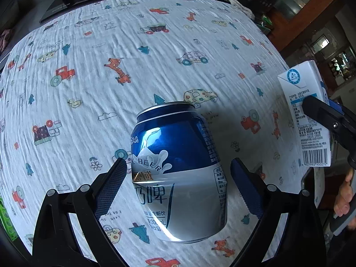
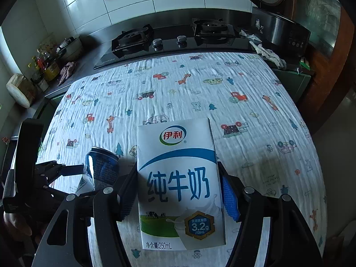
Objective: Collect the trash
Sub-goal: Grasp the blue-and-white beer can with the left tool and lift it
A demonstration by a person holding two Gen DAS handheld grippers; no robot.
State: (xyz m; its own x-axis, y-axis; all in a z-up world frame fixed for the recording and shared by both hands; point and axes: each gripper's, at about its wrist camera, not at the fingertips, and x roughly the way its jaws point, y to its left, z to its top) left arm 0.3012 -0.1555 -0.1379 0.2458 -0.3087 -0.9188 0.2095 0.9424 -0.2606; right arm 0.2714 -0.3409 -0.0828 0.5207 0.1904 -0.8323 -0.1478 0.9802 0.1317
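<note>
A dented blue and silver drink can point(image 1: 178, 169) stands on the patterned cloth between the fingers of my left gripper point(image 1: 178, 178). The left pad is at the can's side; the right pad stands a little off it, so the gripper is open around the can. The can also shows in the right wrist view point(image 2: 102, 166). My right gripper point(image 2: 178, 191) is shut on a white and blue milk carton point(image 2: 178, 184), held upright above the cloth. The carton also shows at the right edge of the left wrist view point(image 1: 309, 115).
A white cloth with cartoon cars and giraffes point(image 2: 200, 93) covers the counter. Behind it is a black gas hob point(image 2: 169, 37). A rice cooker point(image 2: 278, 22) and a rag point(image 2: 269, 55) sit at the back right. Bottles and jars point(image 2: 44, 64) stand at the left.
</note>
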